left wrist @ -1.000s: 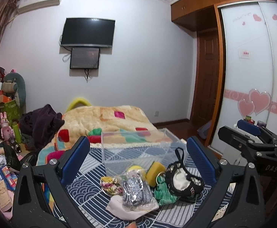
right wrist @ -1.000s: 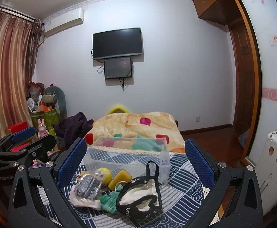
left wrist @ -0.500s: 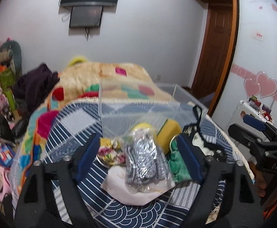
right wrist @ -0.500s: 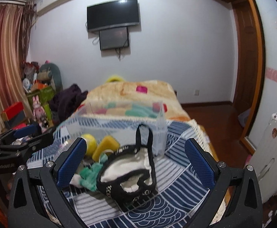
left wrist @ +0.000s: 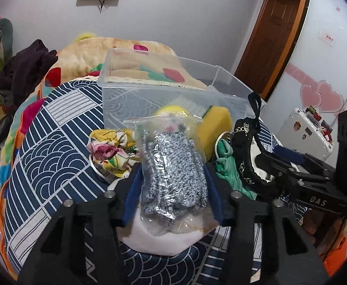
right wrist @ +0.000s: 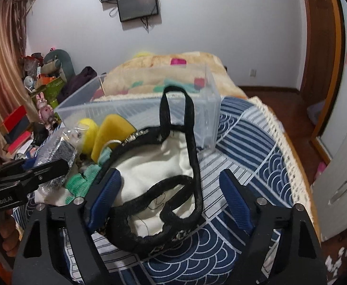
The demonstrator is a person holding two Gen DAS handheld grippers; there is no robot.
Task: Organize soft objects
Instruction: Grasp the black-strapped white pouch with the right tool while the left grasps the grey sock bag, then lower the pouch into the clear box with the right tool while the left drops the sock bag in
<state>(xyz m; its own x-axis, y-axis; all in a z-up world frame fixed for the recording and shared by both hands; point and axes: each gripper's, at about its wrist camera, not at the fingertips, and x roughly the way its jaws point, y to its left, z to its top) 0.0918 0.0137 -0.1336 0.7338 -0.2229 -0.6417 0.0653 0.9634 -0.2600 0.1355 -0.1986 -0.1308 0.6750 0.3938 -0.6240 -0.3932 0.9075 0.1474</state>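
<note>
A pile of soft things lies on the blue patterned bedspread (left wrist: 54, 142) in front of a clear plastic bin (left wrist: 163, 90). My left gripper (left wrist: 173, 190) has closed on a clear bag of grey speckled fabric (left wrist: 173, 173), which lies on a white cloth (left wrist: 163, 239). My right gripper (right wrist: 171, 197) is open around a black-and-white strapped bag (right wrist: 159, 180), its blue pads either side of it. Beside these lie a floral cloth (left wrist: 111, 152), a yellow sponge (left wrist: 213, 128), a yellow ball (left wrist: 171, 114) and a green cloth (left wrist: 228, 166).
The bin (right wrist: 149, 111) stands empty behind the pile. A beige quilt (left wrist: 125, 57) covers the far bed. Dark clothes (left wrist: 23, 68) and clutter sit at the left. A white suitcase (left wrist: 306, 133) and a wardrobe stand at the right.
Both grippers have moved forward and down to the pile. The left gripper's fingers have closed in onto the bag of grey fabric. The right gripper now straddles the black-and-white bag.
</note>
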